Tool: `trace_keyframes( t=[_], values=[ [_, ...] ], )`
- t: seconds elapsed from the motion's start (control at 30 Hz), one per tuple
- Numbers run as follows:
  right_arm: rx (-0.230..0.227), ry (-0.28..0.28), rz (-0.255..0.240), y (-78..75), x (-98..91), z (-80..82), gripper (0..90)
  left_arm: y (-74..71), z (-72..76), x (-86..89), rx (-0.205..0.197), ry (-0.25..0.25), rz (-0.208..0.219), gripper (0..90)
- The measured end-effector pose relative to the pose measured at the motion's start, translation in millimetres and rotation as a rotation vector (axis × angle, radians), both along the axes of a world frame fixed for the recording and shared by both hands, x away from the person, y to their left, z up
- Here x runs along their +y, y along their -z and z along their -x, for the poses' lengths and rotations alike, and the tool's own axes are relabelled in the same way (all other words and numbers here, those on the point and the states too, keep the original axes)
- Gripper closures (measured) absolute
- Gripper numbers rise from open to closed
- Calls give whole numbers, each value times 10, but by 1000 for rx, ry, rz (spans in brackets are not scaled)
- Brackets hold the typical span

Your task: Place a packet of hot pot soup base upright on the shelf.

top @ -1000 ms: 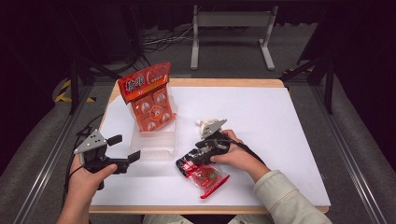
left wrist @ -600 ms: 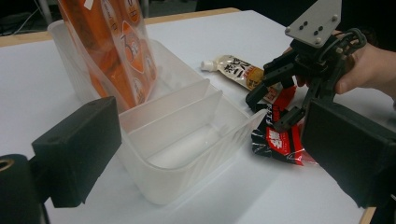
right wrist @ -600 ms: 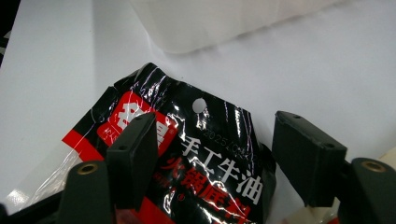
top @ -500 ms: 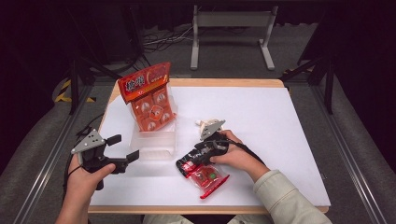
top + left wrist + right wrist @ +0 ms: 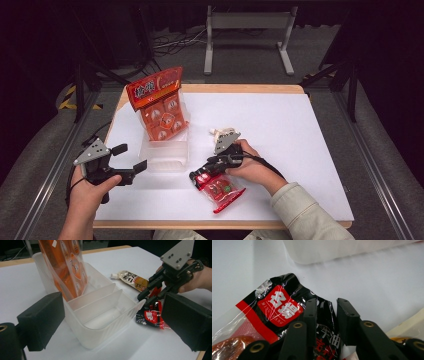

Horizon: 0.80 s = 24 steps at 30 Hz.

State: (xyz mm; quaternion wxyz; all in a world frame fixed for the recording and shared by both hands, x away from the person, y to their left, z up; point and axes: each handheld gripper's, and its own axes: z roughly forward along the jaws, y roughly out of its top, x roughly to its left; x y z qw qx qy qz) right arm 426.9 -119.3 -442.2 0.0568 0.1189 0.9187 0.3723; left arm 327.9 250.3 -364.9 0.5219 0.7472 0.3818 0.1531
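The right gripper (image 5: 200, 176) has just been closing its jaws on the black top edge of the red snack packet (image 5: 220, 189), and in the right gripper view the two black jaws straddle a fold of crinkled film, seemingly pinching it. The packet (image 5: 279, 307) lies flat on the white table (image 5: 300, 150), just beside the near end of the clear divided bin (image 5: 100, 322). It looks light and limp, with slick plastic that may slide out of a shallow pinch; the sealed top band is the stiffest place to hold, clear of the lumpy contents lower down. The left gripper (image 5: 131, 159) hovers open and empty at the bin's other side. An orange bag (image 5: 160, 107) stands in the bin's far compartment, and a small spouted pouch (image 5: 130, 279) lies behind.
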Motion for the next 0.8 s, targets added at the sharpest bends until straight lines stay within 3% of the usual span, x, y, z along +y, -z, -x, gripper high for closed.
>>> trace_keyframes(
  t=[0.13, 0.3, 0.5, 0.8],
  values=[
    [18, -16, 12, -22, -7, 1, 851, 2, -2, -1, 1, 1, -2, 61],
    [43, -9, 22, -66, -18, 4, 886, 7, -4, 0, 1, -1, -2, 61],
    [67, 3, -25, -184, -50, 32, 893, 9, -6, 9, 7, -6, 0, 61],
    [62, -6, -103, -488, -99, 142, 894, 8, -6, 3, 2, -2, 3, 61]
  ],
)
